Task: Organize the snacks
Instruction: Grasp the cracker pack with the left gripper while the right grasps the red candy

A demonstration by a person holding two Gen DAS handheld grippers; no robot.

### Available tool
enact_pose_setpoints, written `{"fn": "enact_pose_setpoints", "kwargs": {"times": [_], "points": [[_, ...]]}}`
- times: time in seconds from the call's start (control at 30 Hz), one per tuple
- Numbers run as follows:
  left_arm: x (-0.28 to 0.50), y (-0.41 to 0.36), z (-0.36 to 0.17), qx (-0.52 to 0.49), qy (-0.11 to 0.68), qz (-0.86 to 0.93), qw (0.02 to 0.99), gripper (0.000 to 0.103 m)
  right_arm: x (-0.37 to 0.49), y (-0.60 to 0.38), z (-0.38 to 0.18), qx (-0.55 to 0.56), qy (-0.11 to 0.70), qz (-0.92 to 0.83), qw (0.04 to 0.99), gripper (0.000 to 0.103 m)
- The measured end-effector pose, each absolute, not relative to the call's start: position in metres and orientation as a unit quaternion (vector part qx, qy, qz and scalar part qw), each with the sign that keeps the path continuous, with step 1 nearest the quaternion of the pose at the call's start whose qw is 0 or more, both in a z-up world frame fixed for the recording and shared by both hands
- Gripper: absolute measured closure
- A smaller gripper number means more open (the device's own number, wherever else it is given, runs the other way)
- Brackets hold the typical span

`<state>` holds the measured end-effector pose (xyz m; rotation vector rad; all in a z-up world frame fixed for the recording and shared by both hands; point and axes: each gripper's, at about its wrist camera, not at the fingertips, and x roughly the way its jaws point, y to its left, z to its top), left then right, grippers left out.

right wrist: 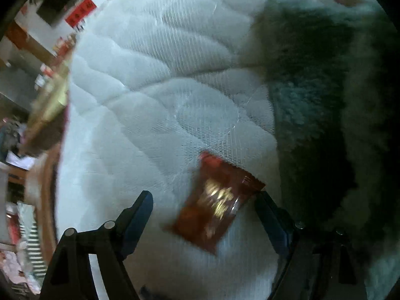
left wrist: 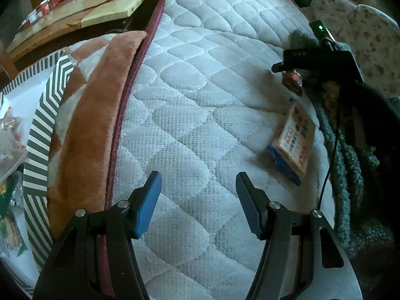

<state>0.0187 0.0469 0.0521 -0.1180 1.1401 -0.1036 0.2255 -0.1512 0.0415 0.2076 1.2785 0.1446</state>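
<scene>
On the quilted mattress, your striped box waits at the left edge. Your left gripper hangs spread and empty. Your right gripper, jaws released, straddles the red snack packet; next, probably clench squarely.

Both wrist views low over mattress

1. A white quilted mattress with maroon piping filled both views.
2. A brown-and-white plush blanket lay beside its edge.
3. A teal fuzzy blanket (blurred) covered one side.
4. Wooden boards stood behind.
</scene>
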Motion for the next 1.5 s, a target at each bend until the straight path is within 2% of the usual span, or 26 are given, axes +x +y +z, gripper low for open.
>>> {"fn": "enact_pose_setpoints", "kwargs": {"times": [0.07,0.23,0.3,0.47,0.73,1.07,1.3,1.4,1.5], "points": [[0.020,0.048,0.051,-0.057,0.540,-0.048,0.839,0.041,0.228,-0.142,0.041,0.057,0.589,0.069,0.803,0.029],[0.024,0.042,0.052,-0.060,0.537,-0.053,0.840,0.041,0.211,-0.142,0.049,0.012,0.578,0.103,0.809,0.062],[0.025,0.033,0.056,-0.059,0.533,-0.062,0.842,0.041,0.198,-0.151,0.052,0.014,0.577,0.116,0.808,0.068],[0.028,0.011,0.074,-0.044,0.512,-0.084,0.854,0.041,0.174,-0.167,0.058,0.008,0.577,0.136,0.806,0.070],[0.043,-0.041,0.080,0.004,0.498,-0.189,0.846,0.041,0.098,-0.192,0.100,0.069,0.529,0.158,0.831,0.070],[0.071,-0.101,0.039,0.130,0.522,-0.212,0.816,0.041,0.068,-0.213,0.100,0.120,0.523,0.158,0.829,0.069],[0.083,-0.113,0.026,0.147,0.527,-0.196,0.814,0.040,0.066,-0.208,0.097,0.113,0.528,0.169,0.825,0.069],[0.082,-0.104,0.027,0.124,0.522,-0.187,0.823,0.049,0.063,-0.203,0.092,0.112,0.533,0.171,0.821,0.069],[0.077,-0.091,0.031,0.102,0.527,-0.178,0.825,0.049,0.059,-0.194,0.092,0.109,0.535,0.178,0.819,0.069]]}}
